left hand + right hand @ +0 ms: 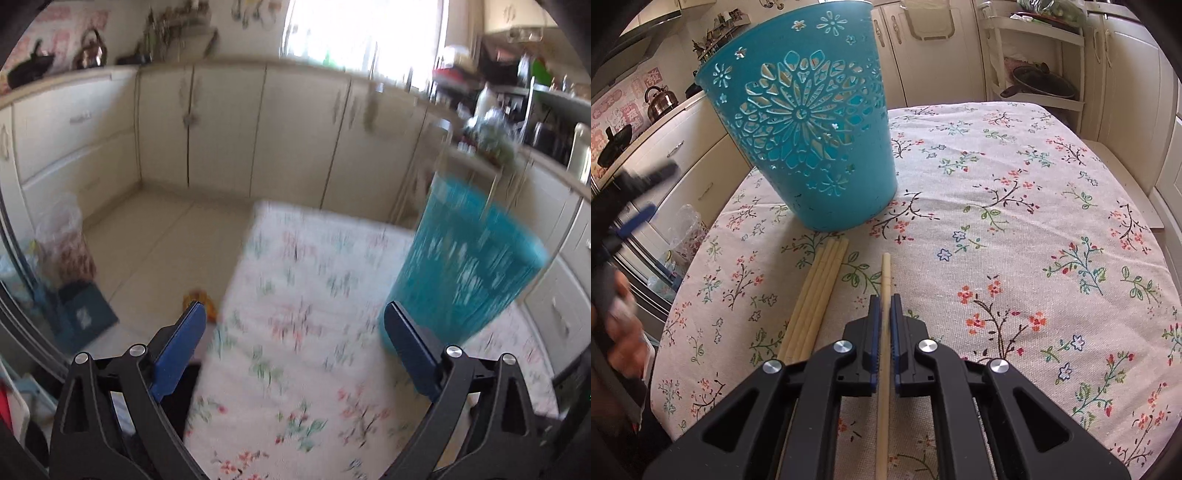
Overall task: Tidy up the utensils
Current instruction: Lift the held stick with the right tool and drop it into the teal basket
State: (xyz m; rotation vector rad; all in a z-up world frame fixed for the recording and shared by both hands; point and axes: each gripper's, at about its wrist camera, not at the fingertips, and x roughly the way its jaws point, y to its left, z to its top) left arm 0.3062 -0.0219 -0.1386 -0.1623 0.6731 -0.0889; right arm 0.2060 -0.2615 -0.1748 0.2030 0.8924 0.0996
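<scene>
The right gripper [883, 299] has its pads pinched together on a single chopstick [885, 275], w/ the stick running straight between the fingers and its tip poking out toward the teal basket [801, 122].

Likely step: carry this stick up and drop it in the basket. To do it well, lift clear of the cloth first, tilt the tip up over the rim, then let go only once most of the length is inside. The basket flares wide at the top but looks light, so a knock on its wall could tip it. Grip sits partway along the stick, so expect some swing.

The chopstick is pale, cream-coloured, thin and round, lying on the floral tablecloth [1015, 192] just near of the basket base. A bundle of similar chopsticks [820, 295] lies just left of it, apart from it, fanned slightly at the far end — those are left to do.

The left gripper [295, 328] is spread wide w/ nothing between its blue pads, hovering at the table's left edge; its view is motion-blurred — basket to its right.
</scene>
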